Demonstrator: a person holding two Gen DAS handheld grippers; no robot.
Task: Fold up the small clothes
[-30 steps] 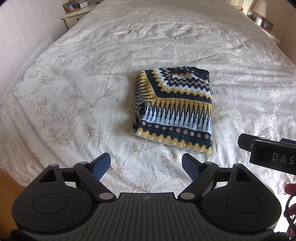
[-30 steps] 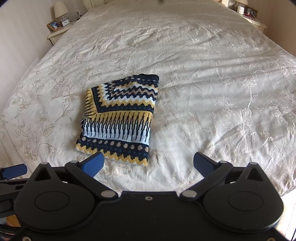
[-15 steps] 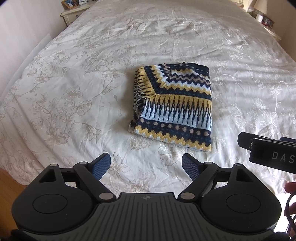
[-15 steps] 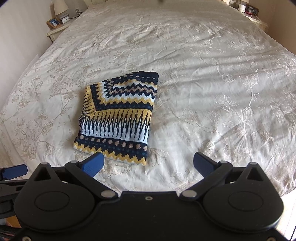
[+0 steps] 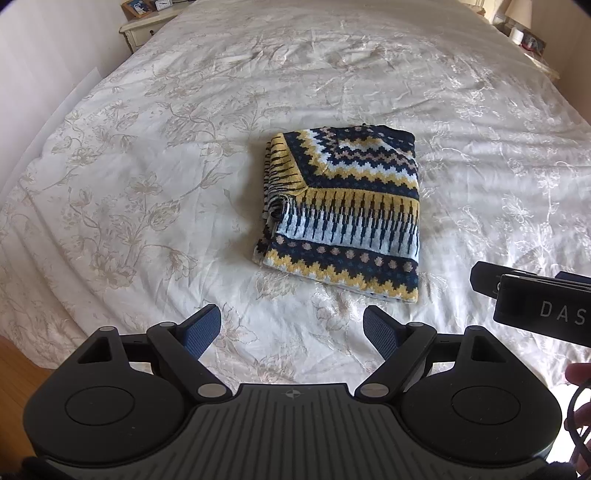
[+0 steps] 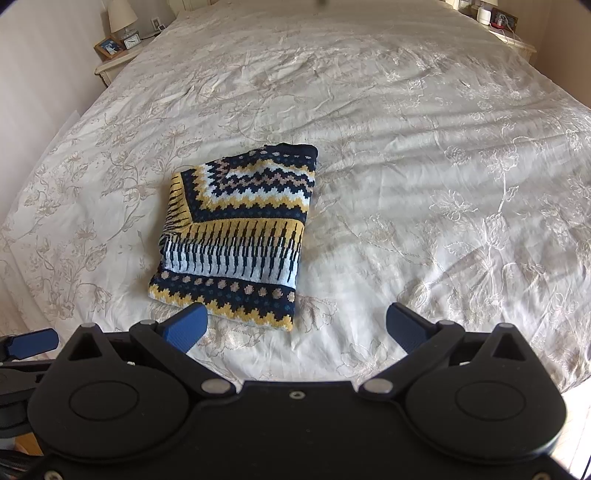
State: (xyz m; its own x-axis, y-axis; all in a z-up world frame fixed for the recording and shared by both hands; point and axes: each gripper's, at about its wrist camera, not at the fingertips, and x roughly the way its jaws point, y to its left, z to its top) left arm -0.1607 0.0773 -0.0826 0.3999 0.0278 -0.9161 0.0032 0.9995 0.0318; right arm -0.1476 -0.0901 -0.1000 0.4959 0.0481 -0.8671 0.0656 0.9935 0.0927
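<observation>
A small knitted jumper (image 5: 345, 214) with navy, yellow and white zigzag bands lies folded into a neat rectangle on the bed; it also shows left of centre in the right wrist view as the same jumper (image 6: 236, 236). My left gripper (image 5: 291, 332) hovers above the bedspread just in front of the jumper, open, nothing between its blue pads. My right gripper (image 6: 295, 326) hangs open near the jumper's front right corner, also empty. Neither gripper touches the jumper.
The bed is covered by a white floral bedspread (image 5: 147, 155). Nightstands stand at the head: one with a photo frame and clock (image 6: 118, 46), another with a lamp (image 5: 521, 22). The right gripper's body (image 5: 535, 306) shows at the left view's right edge. Wooden floor (image 5: 14, 373) lies below the bed's edge.
The jumper sits slightly lower in the left wrist view than a second ago; otherwise both grippers stay open and still.
</observation>
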